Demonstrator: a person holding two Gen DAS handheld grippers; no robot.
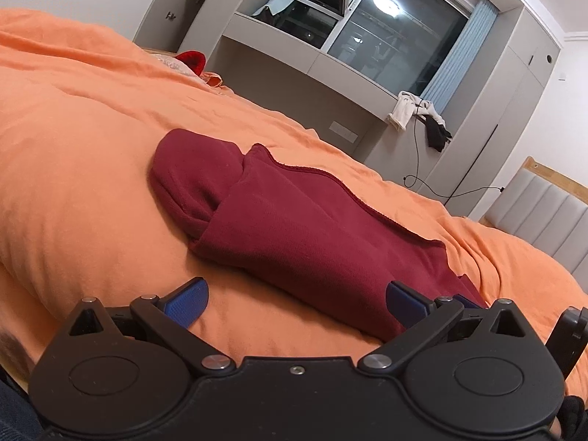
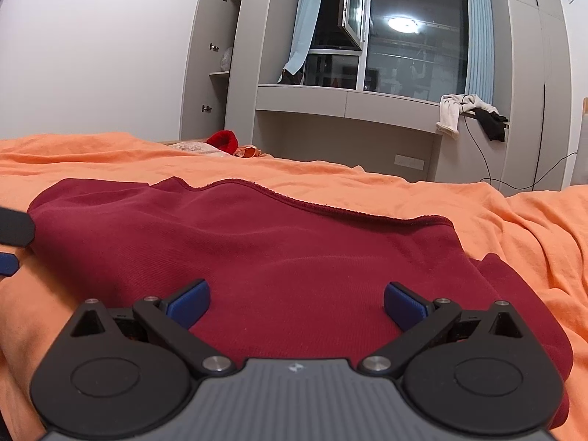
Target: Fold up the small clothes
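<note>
A dark red garment (image 1: 294,220) lies folded over on the orange bed cover (image 1: 73,183), one layer overlapping a rounded part at its far left end. My left gripper (image 1: 297,303) stands open at the garment's near edge, its right blue pad over the cloth and its left pad over the cover. In the right wrist view the same garment (image 2: 257,242) spreads wide under my right gripper (image 2: 297,303), which is open just above the cloth with nothing between its fingers. The left gripper's finger (image 2: 11,233) shows at the left edge of that view.
Beyond the bed stand a grey window shelf (image 2: 345,101), a dark window (image 2: 415,36) and tall cabinets. White and black clothes (image 2: 470,114) hang at the shelf's right end with cables below. A bright red item (image 2: 222,141) lies at the far bed edge. A padded headboard (image 1: 544,217) is at right.
</note>
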